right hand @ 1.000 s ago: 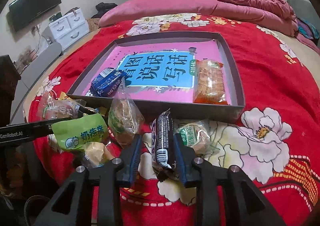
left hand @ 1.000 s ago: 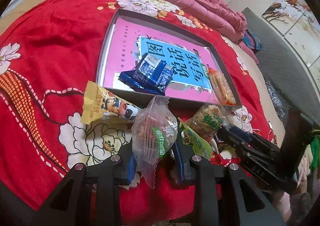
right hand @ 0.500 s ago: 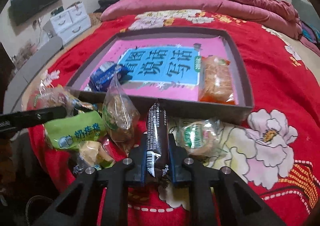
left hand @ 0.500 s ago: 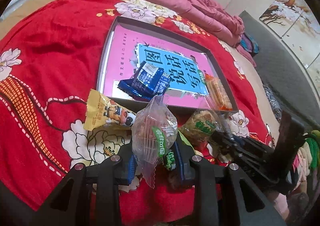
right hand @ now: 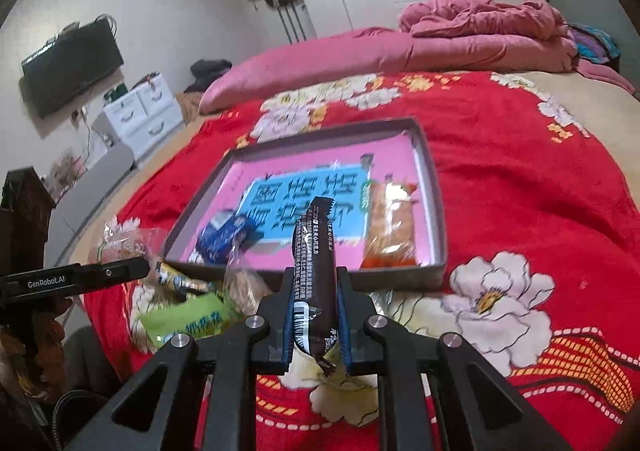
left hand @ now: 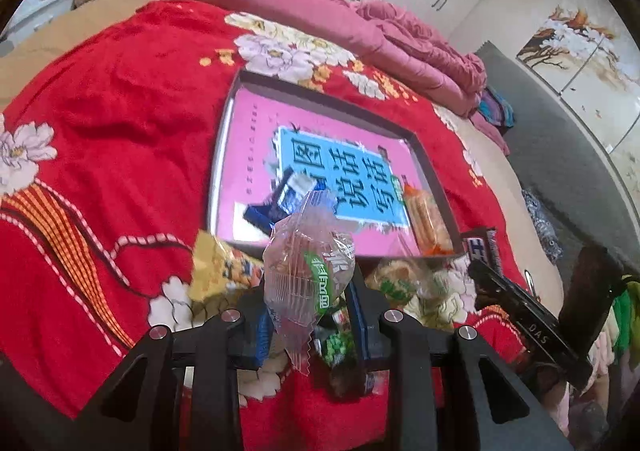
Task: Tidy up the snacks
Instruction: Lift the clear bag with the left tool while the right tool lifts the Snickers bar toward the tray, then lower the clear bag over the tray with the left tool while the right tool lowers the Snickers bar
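Observation:
My left gripper (left hand: 310, 291) is shut on a clear cake packet with a green label (left hand: 308, 271), lifted off the red blanket. My right gripper (right hand: 314, 283) is shut on a dark brown snack bar (right hand: 314, 251) that stands upright between the pads. Ahead of both lies a grey tray (left hand: 434, 175) (right hand: 436, 187) with a pink and blue book cover as its floor. A blue packet (left hand: 280, 203) (right hand: 224, 237) and an orange cracker packet (left hand: 426, 217) (right hand: 390, 229) lie inside it. Loose snacks rest in front of the tray: a yellow packet (left hand: 218, 269), a light green bag (right hand: 188, 321) and clear cake packets (left hand: 394, 283).
The red flowered blanket (right hand: 520, 179) covers the bed, with a pink duvet (right hand: 460, 39) bunched at the far end. A white drawer unit (right hand: 140, 111) and a wall television (right hand: 68, 67) stand to the left. Each gripper shows at the other view's edge.
My right gripper closed on the dark bar and lifted it off the blanket. My left gripper rose with the clear packet. Both views now look further up the bed.

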### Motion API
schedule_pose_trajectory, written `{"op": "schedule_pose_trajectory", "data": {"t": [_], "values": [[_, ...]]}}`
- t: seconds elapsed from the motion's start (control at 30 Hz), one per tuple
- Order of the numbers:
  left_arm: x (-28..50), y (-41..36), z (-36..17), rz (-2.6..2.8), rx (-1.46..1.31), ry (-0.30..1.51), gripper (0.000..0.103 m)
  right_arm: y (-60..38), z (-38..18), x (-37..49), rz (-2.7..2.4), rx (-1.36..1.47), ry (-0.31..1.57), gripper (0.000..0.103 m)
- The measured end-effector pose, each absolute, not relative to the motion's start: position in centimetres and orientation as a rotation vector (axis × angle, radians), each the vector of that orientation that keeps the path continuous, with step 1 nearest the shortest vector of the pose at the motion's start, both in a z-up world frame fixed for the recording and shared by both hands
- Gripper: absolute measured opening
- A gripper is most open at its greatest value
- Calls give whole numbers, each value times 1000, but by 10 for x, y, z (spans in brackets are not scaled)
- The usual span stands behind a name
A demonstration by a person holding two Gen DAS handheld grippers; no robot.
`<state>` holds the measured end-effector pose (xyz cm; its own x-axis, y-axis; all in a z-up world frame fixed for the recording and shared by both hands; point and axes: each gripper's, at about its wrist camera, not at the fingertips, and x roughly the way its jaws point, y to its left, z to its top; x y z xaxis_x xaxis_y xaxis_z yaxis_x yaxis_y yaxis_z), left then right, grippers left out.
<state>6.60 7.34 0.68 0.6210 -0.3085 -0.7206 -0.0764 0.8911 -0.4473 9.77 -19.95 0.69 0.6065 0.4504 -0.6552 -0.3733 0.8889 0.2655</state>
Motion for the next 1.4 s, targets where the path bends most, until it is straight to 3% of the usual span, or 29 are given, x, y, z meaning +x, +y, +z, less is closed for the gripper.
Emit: {"op": "schedule_pose_trajectory", "data": {"t": [1.4], "values": [[127, 86, -20, 28, -359, 928, 33, -228, 11, 146, 357, 150, 729, 18]]}}
